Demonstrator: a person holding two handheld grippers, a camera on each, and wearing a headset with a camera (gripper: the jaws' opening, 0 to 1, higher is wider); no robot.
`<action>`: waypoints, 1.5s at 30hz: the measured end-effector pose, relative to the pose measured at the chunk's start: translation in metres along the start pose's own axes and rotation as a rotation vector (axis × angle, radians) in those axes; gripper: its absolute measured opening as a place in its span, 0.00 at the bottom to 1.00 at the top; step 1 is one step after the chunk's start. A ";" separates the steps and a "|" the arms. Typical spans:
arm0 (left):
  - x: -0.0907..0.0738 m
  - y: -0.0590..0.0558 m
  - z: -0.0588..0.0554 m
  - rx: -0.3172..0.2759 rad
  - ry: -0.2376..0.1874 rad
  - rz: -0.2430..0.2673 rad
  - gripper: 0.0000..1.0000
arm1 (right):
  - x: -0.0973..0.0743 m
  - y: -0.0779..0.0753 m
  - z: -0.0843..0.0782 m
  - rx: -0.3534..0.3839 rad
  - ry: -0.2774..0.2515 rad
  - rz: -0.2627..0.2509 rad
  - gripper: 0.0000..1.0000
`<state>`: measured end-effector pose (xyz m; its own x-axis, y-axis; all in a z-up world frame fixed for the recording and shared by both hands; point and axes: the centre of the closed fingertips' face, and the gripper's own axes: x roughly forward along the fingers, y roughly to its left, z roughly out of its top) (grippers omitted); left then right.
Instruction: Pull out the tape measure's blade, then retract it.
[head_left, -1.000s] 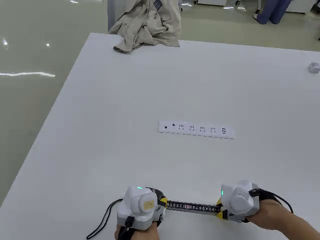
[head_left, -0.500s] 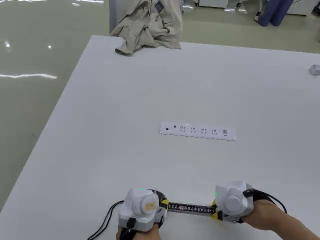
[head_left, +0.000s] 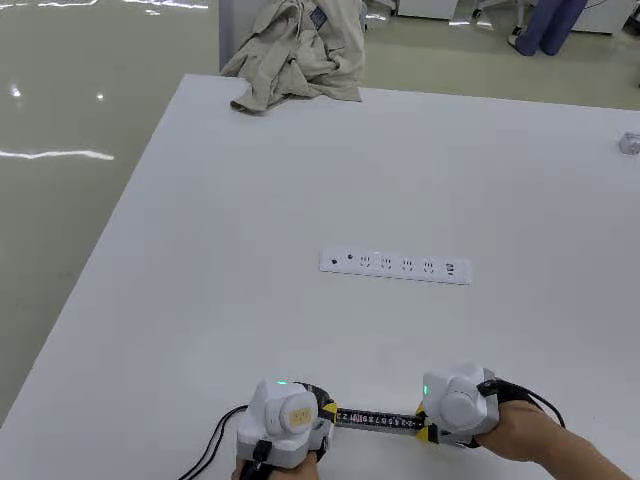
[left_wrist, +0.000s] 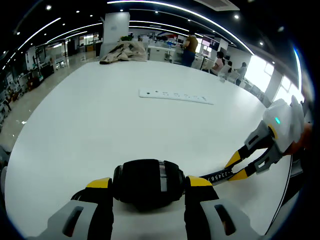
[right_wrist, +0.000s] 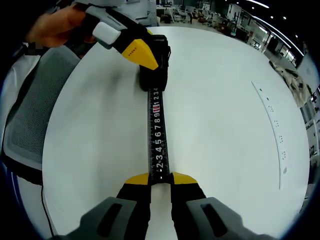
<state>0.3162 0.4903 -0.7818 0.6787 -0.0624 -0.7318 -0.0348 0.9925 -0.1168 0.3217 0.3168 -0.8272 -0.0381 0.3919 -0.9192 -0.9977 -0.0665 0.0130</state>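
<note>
White worktable is taking up most of the head view, w/ glossy greenish floor running along its left side and a crumpled beige jacket lying at the far edge. Mid-table a white power strip is lying flat, well apart from the work. At the near edge both grippers are facing each other, jaws pointing inward. The left gripper is clamping the tape measure, a black case sitting on the tabletop btwn the yellow-tipped jaws, one jaw pressing each side. Its blade is running out of the case straight toward the right gripper, lying flat along the table w/ numbers facing up, black digits plus a few red ones partway along. The right gripper's jaws are sitting narrow on the blade's free end, yellow tips pinching it from both sides; the end hook itself is hiding btwn the tips. In the head view the drawn-out length is spanning the short gap btwn the two white gripper bodies. A hand is gripping the right gripper from the lower right, and a black cord is trailing off the left one toward the table's near edge. Far right on the table a small pale object is sitting alone, too small to make out. In the left gripper view's bg, ppl are standing beyond the table under rows of ceiling lights.
</note>
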 end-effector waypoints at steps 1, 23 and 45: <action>0.000 0.000 0.000 0.000 0.000 0.000 0.54 | 0.001 0.000 0.001 0.000 -0.001 0.001 0.14; 0.000 0.000 0.000 0.001 0.010 -0.005 0.54 | 0.008 0.003 0.019 0.014 -0.006 0.018 0.14; 0.001 0.000 0.000 0.004 0.005 -0.003 0.54 | 0.018 0.004 0.040 -0.019 -0.002 0.016 0.14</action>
<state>0.3166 0.4901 -0.7822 0.6749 -0.0663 -0.7349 -0.0297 0.9927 -0.1168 0.3144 0.3601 -0.8275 -0.0541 0.3920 -0.9184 -0.9957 -0.0905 0.0200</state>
